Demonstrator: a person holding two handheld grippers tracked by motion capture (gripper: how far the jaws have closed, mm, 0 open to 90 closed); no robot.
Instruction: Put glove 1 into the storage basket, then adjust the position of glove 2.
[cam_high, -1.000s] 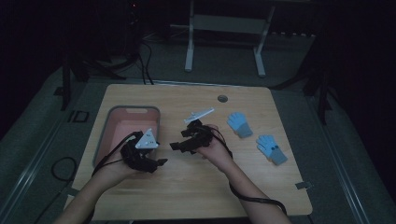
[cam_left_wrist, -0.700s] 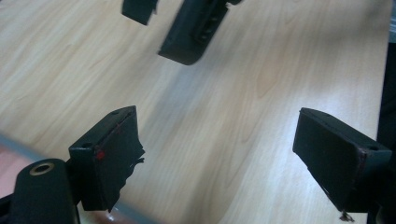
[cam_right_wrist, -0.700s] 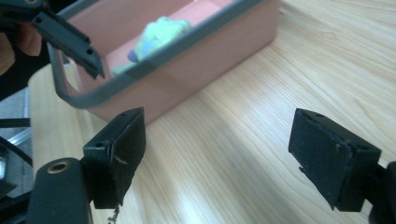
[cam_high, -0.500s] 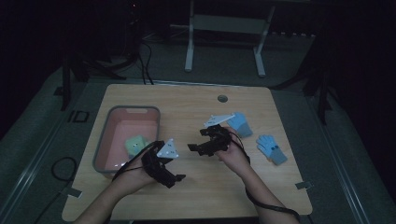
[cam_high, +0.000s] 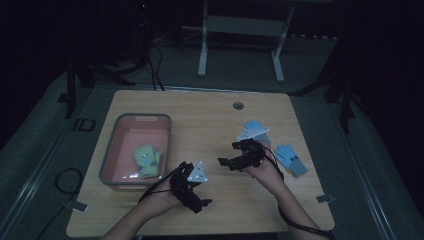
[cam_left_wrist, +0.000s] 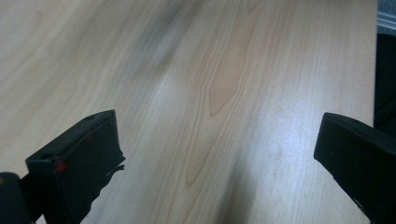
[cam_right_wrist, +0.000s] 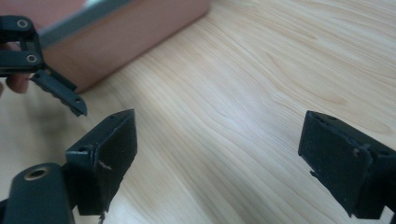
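Green glove (cam_high: 147, 160) is already in the pink bin (cam_high: 167, 137), so one down. My left gripper (cam_high: 199, 199) and right gripper (cam_high: 227, 161) have just been opening, jaws wide with nothing between them. Two blue gloves (cam_high: 291, 159) wait on the bench (cam_high: 210, 120), right side.

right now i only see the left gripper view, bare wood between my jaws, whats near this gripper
observer: the pink bin is just to the left of the left gripper, with a green glove inside. Your jaws have just been opening, with nothing between them.
operator: wheres the other gripper
observer: the right gripper is near mid table, pointing toward the bin. Its jaws have just been opening and hold nothing.
operator: any gloves on the table
observer: two blue ones, one blue glove just beyond the right hand, a second blue glove to that hand's right.
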